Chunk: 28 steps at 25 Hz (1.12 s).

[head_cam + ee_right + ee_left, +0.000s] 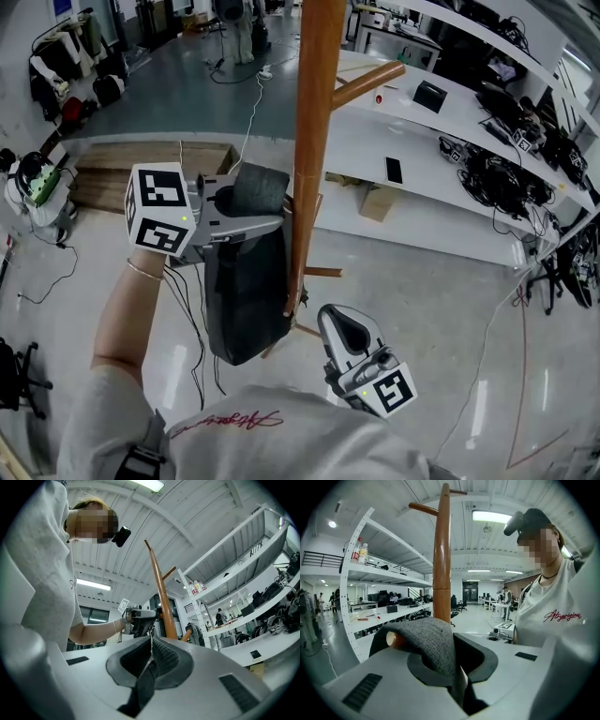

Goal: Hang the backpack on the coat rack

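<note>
The wooden coat rack pole [314, 141] stands straight in front of me, with a peg [370, 82] pointing right. The dark backpack [246, 300] hangs against the pole's left side. My left gripper [246, 202] is shut on the backpack's grey top handle [258, 187]. In the left gripper view the grey handle [429, 641] drapes over the end of a wooden peg [393, 639], and the left gripper [454, 667] clamps the fabric just behind it. My right gripper [339, 323] is below and right of the backpack, apart from it. In its own view the right gripper [151, 644] is shut, with nothing between its jaws.
White curved desks [450, 122] with shelving, monitors and cables run along the right. A cardboard box [378, 202] sits on the floor under a desk. A wooden platform [112, 173] lies at the left, with cables trailing over the glossy floor. A lower peg [323, 273] sticks out right.
</note>
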{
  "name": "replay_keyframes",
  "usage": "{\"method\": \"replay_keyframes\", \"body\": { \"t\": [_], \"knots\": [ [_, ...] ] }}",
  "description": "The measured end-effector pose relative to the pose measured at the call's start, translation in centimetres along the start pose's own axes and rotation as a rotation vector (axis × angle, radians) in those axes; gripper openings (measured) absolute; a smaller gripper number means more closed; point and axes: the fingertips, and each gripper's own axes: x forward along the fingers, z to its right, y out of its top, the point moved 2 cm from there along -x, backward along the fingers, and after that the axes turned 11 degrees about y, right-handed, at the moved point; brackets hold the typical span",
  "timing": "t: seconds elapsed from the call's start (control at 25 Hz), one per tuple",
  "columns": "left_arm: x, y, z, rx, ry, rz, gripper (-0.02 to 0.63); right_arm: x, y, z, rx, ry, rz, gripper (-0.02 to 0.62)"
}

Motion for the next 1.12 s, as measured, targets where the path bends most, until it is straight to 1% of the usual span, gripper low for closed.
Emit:
{"method": "replay_keyframes", "body": {
  "t": [0.08,0.2,0.28,0.36,0.44,0.52,0.56,0.6,0.64,0.72,0.76,0.88,1.0,1.12],
  "knots": [
    [-0.1,-0.2,-0.1,-0.02,0.009,0.012,0.048,0.0,0.1,0.1,0.004,0.001,0.003,0.022],
    [0.0,-0.9,-0.7,-0.088,0.038,0.042,0.048,0.0,0.0,0.0,0.012,0.01,0.003,0.022],
    [0.1,-1.4,-0.9,-0.134,0.04,0.071,0.048,0.0,-0.2,-0.1,0.013,0.019,-0.004,0.023],
    [0.2,-1.4,-1.1,-0.161,0.046,0.106,0.049,0.0,-0.4,-0.2,0.022,0.026,-0.009,0.023],
    [0.2,-1.5,-1.3,-0.158,0.063,0.125,0.049,0.2,-0.5,-0.3,0.037,0.036,-0.005,0.023],
    [0.3,-1.9,-1.4,-0.133,0.088,0.129,0.049,0.4,-0.6,-0.6,0.045,0.049,-0.002,0.023],
    [0.4,-2.4,-1.4,-0.118,0.104,0.123,0.07,0.4,-0.7,-0.8,0.047,0.055,-0.002,0.023],
    [0.5,-3.1,-1.5,-0.104,0.12,0.105,0.135,0.4,-0.8,-0.9,0.05,0.062,-0.002,0.023],
    [0.8,-4.0,-1.5,-0.093,0.136,0.08,0.165,0.4,-0.9,-1.1,0.053,0.067,-0.003,0.023],
    [1.3,-5.7,-1.5,-0.093,0.178,0.042,0.195,0.3,-1.0,-1.5,0.057,0.076,-0.005,0.023],
    [1.3,-6.1,-1.7,-0.108,0.2,0.045,0.204,0.1,-1.1,-1.6,0.059,0.079,-0.008,0.023],
    [0.6,-6.4,-2.2,-0.149,0.279,0.106,0.232,-0.2,-1.3,-1.8,0.061,0.088,-0.016,0.023],
    [-0.5,-6.8,-2.6,-0.139,0.373,0.145,0.267,-0.3,-1.4,-2.3,0.064,0.103,-0.02,0.023],
    [-1.3,-7.2,-2.8,-0.161,0.44,0.19,0.291,-0.7,-1.8,-2.5,0.072,0.115,-0.028,0.023]
  ]
}}
